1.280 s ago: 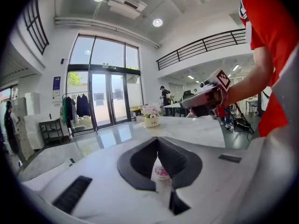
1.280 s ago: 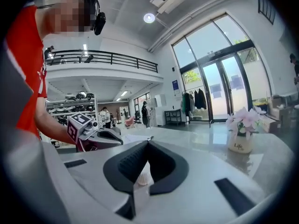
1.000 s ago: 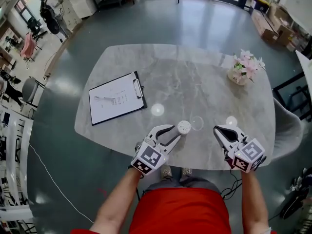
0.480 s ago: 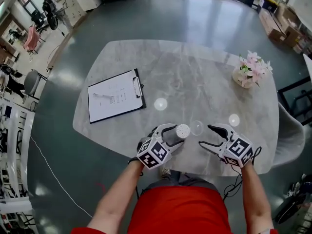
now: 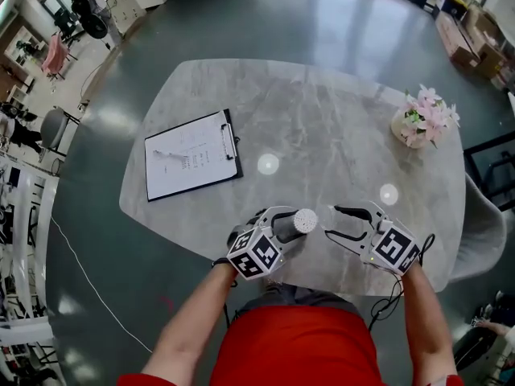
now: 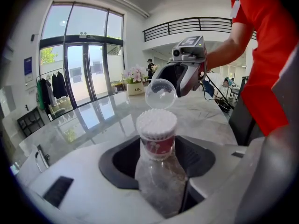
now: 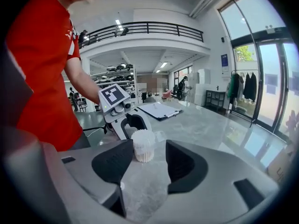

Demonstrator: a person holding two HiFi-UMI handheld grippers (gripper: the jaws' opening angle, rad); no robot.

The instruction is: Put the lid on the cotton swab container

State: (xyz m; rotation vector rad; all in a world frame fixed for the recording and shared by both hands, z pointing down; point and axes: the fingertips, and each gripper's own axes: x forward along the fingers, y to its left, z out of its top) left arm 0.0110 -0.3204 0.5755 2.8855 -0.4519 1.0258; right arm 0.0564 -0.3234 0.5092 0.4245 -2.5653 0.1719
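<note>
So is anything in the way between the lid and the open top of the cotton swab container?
Nothing visible does. Only open air separates the lid from the uncovered top of the cotton swab container. They are not touching.

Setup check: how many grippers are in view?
2, both jaws just closing: the left gripper on the clear cotton swab container, the right gripper, beside it, on the clear round lid. None hidden.

A clipboard lies on the marble table, well apart from potted flowers.

One container, one clipboard, one flower pot, seemingly one clear lid
</note>
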